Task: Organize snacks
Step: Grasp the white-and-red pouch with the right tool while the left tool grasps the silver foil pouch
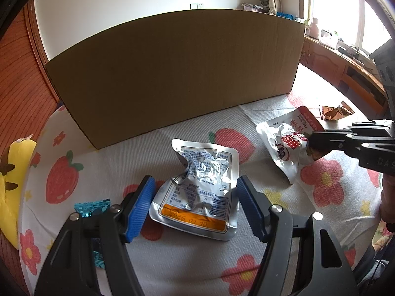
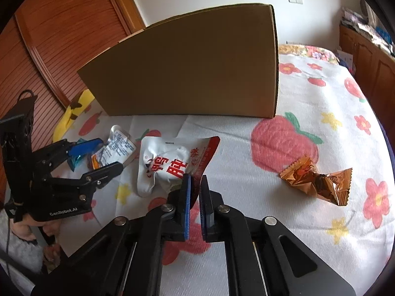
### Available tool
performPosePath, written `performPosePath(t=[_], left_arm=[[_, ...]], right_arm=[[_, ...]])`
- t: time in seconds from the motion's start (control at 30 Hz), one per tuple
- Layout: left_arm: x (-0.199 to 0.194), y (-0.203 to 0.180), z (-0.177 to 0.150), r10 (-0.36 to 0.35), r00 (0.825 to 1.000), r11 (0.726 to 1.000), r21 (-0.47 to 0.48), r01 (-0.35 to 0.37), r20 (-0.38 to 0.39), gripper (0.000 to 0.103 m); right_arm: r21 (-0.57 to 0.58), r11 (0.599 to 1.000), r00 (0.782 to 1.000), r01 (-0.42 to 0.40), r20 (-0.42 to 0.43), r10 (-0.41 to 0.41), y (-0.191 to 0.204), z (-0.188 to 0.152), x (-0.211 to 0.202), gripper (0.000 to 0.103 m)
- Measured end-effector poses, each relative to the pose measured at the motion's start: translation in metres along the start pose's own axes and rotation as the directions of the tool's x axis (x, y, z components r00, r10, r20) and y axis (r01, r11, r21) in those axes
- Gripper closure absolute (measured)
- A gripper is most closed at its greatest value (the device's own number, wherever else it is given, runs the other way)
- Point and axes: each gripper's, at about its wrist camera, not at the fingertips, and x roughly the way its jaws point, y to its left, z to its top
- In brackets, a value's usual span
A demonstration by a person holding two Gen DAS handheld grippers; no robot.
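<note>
Right now the right claw (image 2: 195, 192) is pinching the red corner of the white-and-red snack pouch (image 2: 167, 165) on the strawberry-print bed (image 2: 308, 93); judging by that thin hold, it should be lifting slowly toward the cardboard box (image 2: 192, 64). Meanwhile the left claw (image 1: 195, 204) is hanging open astride the silver pouch (image 1: 200, 187), gripping nothing.

Bed cover: your white quilted bedspread (image 2: 308, 162) shows red strawberries and flowers.
Left edge: you have a yellow plush toy (image 1: 9, 172) lying against the bedspread's edge.
Behind that: a reddish slatted wooden door (image 2: 56, 24).
Right side: you see brown wooden cabinets (image 1: 325, 59) under a bright window (image 1: 345, 5).
</note>
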Motion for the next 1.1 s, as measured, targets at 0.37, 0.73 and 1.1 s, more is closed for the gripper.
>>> performPosePath(t=[0.37,0.73,1.1], left_arm=[[0.010,0.005,0.017,-0.057,0.996,0.998,-0.018,0.056,-0.074,0.028],[0.013,0.009,0.020,-0.081,0.994,0.996,-0.029,0.079,-0.069,0.033],[-0.009,-0.004,0.014,-0.034,0.998,0.998,0.052,0.037,-0.051,0.070]], right_arm=[[-0.023,0.999,1.000,0.028,-0.001,-0.028,0.000,-0.003,0.003,0.098],[-0.040,0.999,0.999,0.033,0.009,-0.033,0.004,-0.004,0.006,0.098],[-0.045,0.999,0.999,0.031,0.010,-0.031,0.004,-0.004,0.006,0.098]])
